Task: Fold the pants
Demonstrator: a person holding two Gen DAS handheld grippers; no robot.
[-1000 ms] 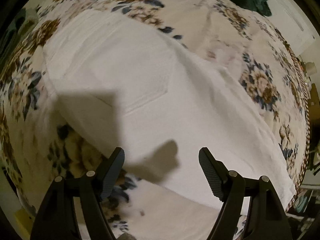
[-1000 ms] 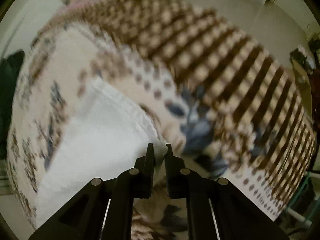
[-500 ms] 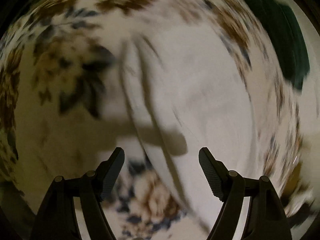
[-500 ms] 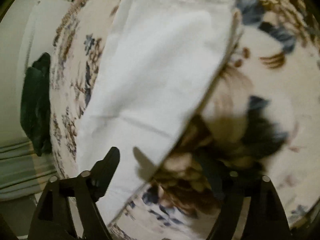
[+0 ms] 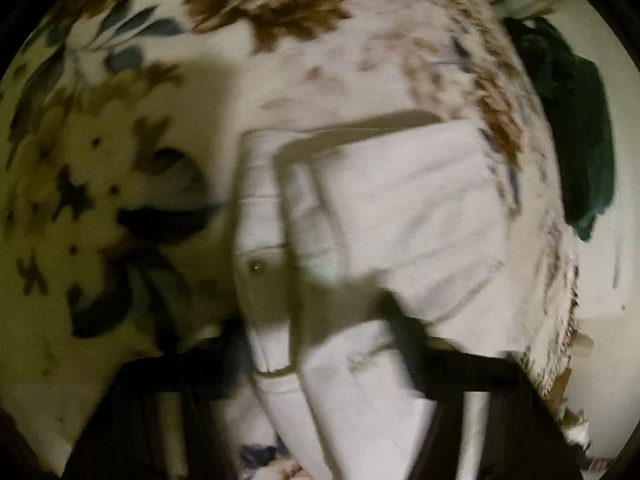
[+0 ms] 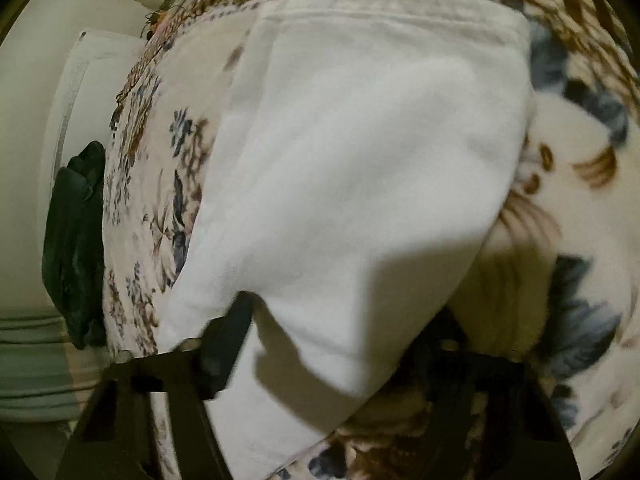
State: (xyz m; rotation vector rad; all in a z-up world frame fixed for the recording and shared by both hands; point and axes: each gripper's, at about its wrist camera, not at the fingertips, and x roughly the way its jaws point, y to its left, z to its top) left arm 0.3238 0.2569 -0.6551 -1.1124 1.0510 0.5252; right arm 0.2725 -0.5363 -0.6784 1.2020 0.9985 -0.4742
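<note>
On floral bedspread, folded white pants

Both wrist views angled steeply down, close over the white pants, sharing the floral bedspread

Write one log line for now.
white folded cotton pants on floral blanket | left gripper closing, pants between | right gripper closing, pants between

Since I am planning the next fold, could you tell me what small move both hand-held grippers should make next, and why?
Probably finish closing both. The left hand-held gripper and right hand-held gripper have just been closing, each with the near edge of the white pants between its parted jaws on the floral bedspread; a firm pinch seems needed before lifting.
</note>
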